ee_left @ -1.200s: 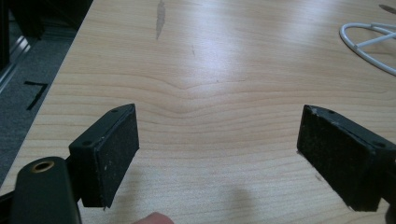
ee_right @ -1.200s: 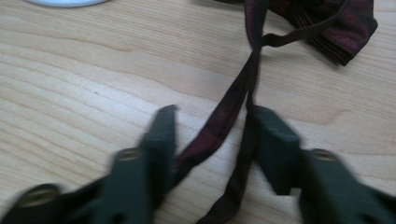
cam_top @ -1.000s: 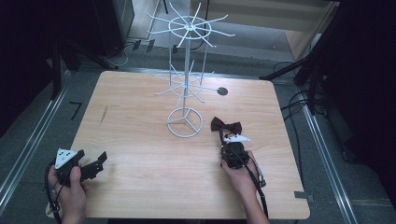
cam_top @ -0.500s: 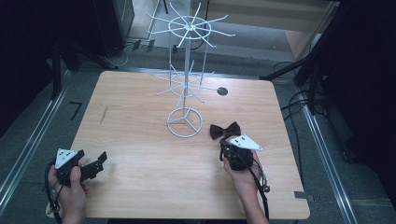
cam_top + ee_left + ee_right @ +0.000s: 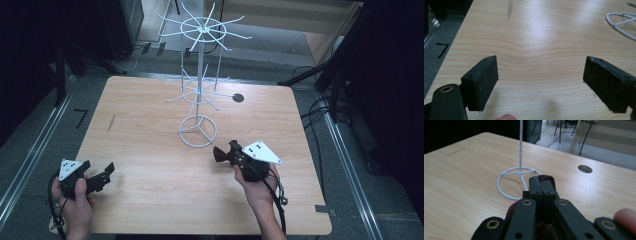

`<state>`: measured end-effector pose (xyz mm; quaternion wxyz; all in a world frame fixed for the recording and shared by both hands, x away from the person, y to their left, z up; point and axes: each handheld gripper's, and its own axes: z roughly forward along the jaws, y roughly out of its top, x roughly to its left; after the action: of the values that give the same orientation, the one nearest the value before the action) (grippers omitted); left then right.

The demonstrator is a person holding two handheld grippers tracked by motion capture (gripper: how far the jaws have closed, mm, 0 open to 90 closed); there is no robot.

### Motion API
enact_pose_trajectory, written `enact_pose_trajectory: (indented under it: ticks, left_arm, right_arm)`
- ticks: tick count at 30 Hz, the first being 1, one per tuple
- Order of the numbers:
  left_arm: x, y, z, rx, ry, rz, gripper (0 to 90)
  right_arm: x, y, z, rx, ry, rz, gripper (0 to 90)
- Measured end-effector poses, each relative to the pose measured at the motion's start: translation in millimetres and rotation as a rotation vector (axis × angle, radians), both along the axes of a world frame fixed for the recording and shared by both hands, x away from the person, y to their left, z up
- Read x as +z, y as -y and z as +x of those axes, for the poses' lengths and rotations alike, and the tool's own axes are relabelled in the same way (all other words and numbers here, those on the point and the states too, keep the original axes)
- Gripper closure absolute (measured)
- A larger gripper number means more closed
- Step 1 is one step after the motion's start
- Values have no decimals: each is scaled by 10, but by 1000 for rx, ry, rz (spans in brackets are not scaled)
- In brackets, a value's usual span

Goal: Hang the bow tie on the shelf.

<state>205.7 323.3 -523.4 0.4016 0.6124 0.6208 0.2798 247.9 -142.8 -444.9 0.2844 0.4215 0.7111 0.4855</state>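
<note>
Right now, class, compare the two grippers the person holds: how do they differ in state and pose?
The left gripper has its jaws wide apart with nothing between them; the right gripper has its jaws shut on a dark red bow tie. The left gripper sits low at the near left corner of the wooden table; the right gripper is by the base of the white wire stand. Both are black, hand-held, and carry a grey plate.

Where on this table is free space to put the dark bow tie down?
Bare wood lies between the left gripper and the right gripper, and along the table left of the white wire stand. It is crowded around the stand's ring base, near the bow tie.
</note>
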Motion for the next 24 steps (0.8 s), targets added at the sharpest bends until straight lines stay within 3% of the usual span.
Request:
enact_pose_trajectory:
  ticks: [24]
  left_arm:
    - [-2,-6,5,0,-2,-4,135]
  right_arm:
    - [570,-223,146,44,111,26,900]
